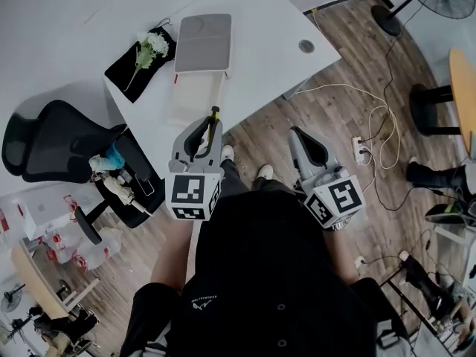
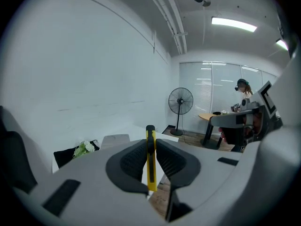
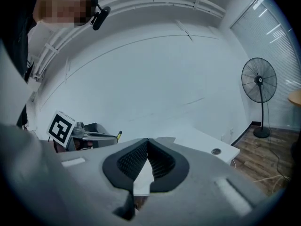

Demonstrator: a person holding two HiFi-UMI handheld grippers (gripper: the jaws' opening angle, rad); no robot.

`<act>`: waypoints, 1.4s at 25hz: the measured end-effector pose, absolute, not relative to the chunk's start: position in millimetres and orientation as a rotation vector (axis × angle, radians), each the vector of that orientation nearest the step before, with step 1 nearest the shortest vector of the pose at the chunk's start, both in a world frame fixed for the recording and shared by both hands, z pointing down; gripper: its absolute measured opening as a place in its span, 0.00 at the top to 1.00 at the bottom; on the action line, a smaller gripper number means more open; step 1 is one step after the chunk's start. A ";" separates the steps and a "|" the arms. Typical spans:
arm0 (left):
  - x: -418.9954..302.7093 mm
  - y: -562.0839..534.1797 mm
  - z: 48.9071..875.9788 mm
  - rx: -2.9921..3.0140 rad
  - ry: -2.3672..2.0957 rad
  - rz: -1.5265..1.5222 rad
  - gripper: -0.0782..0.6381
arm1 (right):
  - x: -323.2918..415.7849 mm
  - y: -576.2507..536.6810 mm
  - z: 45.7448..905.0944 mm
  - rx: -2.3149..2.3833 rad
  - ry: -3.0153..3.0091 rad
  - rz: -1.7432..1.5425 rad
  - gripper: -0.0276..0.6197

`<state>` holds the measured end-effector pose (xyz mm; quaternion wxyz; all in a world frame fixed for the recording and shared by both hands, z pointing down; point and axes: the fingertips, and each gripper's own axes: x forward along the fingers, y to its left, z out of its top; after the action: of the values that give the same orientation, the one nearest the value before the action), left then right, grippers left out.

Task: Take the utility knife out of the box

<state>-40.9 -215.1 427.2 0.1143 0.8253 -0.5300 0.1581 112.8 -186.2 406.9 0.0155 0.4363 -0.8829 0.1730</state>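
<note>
My left gripper [image 1: 211, 119] is shut on a yellow utility knife [image 1: 213, 122], held in the air above the near edge of the white table [image 1: 260, 58]. In the left gripper view the knife [image 2: 150, 160] stands on edge between the shut pads, its black tip poking past the left gripper [image 2: 150, 142]. The box [image 1: 195, 95] lies on the table beyond it, with its grey lid [image 1: 202, 43] swung back. My right gripper [image 1: 299, 135] hangs over the wooden floor, shut with nothing in it; the right gripper [image 3: 148, 144] shows its pads meeting at the tips.
A black cloth with white flowers [image 1: 141, 54] lies left of the box. A black office chair [image 1: 44, 143] stands at the table's left. Cables and a power strip [image 1: 364, 143] lie on the floor to the right. A standing fan [image 2: 181, 102] and a person [image 2: 242, 91] are far off.
</note>
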 end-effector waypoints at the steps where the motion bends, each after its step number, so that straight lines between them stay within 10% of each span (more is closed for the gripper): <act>1: -38.5 -210.0 423.2 2.425 -1.557 0.442 0.81 | 114.3 -184.8 407.0 1.352 -2.749 0.534 0.95; 35: 1.6 -131.8 403.7 2.498 -1.543 0.117 0.81 | 131.8 -141.8 399.9 1.326 -2.786 0.453 0.95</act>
<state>1.6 -131.8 403.7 0.1013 0.8458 -0.5223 0.0396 131.8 -141.8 399.9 0.0118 0.4251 -0.8933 0.1452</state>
